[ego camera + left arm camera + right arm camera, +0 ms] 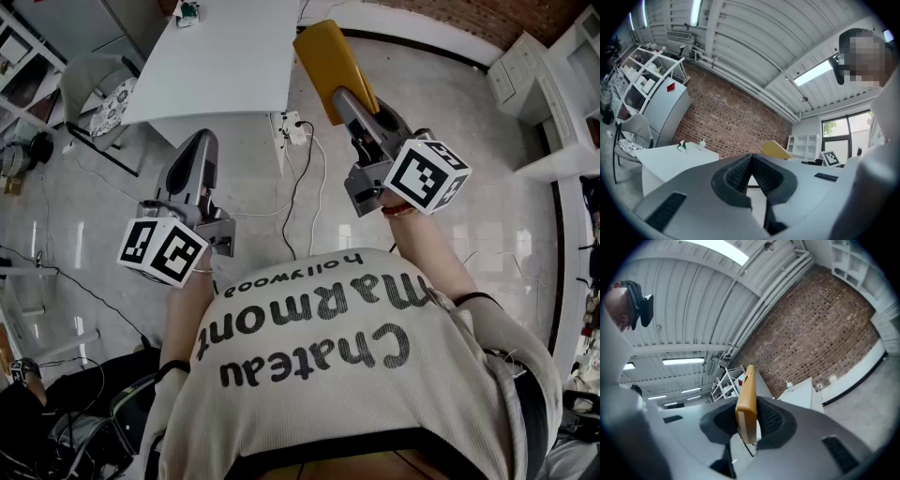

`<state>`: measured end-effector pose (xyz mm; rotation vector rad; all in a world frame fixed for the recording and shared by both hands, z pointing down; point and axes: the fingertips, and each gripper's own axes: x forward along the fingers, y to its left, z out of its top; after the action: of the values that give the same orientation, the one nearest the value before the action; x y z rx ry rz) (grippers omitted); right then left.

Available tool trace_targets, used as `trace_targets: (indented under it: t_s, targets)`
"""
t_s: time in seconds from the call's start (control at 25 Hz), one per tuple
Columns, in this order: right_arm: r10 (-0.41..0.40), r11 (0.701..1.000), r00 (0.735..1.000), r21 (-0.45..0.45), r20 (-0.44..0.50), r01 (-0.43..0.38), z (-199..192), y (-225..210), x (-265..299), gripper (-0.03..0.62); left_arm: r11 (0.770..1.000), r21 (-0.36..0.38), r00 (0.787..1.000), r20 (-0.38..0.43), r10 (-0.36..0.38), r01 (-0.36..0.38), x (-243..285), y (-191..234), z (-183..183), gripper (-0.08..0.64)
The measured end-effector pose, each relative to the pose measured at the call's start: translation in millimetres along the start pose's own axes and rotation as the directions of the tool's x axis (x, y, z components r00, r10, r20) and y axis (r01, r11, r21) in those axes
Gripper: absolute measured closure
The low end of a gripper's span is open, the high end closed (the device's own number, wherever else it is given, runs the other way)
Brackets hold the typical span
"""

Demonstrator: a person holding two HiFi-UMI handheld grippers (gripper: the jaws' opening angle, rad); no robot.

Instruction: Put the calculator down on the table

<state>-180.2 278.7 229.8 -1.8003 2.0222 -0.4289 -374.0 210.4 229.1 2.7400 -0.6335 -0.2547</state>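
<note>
The calculator (330, 62) is a flat yellow slab, held edge-up in the air over the floor, just right of the white table (225, 56). My right gripper (351, 101) is shut on its near end. In the right gripper view the calculator (747, 404) stands upright between the pads of the right gripper (749, 423), with the table (802, 392) farther off behind it. My left gripper (200, 142) hangs lower left, near the table's front corner, with its jaws together and nothing in them. In the left gripper view the left gripper (751, 165) points toward the table (670, 160) and the calculator (776, 150).
A chair with a patterned cushion (105, 101) stands left of the table. A power strip and cables (296, 131) lie on the floor by the table's corner. Small items (188, 11) sit at the table's far edge. White shelving (553, 89) lines the right wall.
</note>
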Motion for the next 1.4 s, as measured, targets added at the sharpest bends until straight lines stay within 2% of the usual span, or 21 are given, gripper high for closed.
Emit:
trace_targets:
  t_s: [0.12,0.28,0.48,0.64,0.76,0.96,1.2,1.4]
  targets:
    - [0.014,1.000,1.000,-0.013,-0.011,-0.015,4,-15,-11,0.506,1.000,-0.007,1.000,0.030,0.009,-0.009,10,-15,-8,0.560]
    - [0.023,1.000,0.999,-0.013,-0.035,-0.023,-4,-32,-17,0.506,0.998,-0.027,0.997,0.048,0.055,-0.054,11,-13,-23,0.560]
    - [-0.009,0.996,0.998,0.086,-0.064,0.015,-19,-60,-14,0.506,0.997,-0.041,0.998,-0.024,0.065,-0.066,18,-5,-45,0.560]
    - [-0.028,0.994,0.995,0.101,-0.092,0.037,-25,-80,-7,0.506,0.996,-0.053,0.996,-0.052,0.070,-0.072,39,2,-56,0.560]
    - [-0.050,0.992,0.994,0.107,-0.097,0.060,-28,-97,-1,0.506,0.997,-0.056,0.996,-0.076,0.043,-0.047,60,6,-63,0.560]
    - [-0.086,0.987,0.990,0.124,-0.111,0.100,-29,-128,23,0.506,0.996,-0.083,0.996,-0.093,0.001,-0.009,98,25,-72,0.558]
    - [-0.079,0.988,0.987,0.121,-0.139,0.096,-27,-154,72,0.506,0.998,-0.063,0.994,-0.110,0.023,-0.030,143,61,-76,0.560]
    - [-0.078,0.986,0.980,0.131,-0.184,0.103,-39,-181,116,0.506,0.995,-0.092,0.991,-0.130,0.027,-0.039,175,98,-84,0.560]
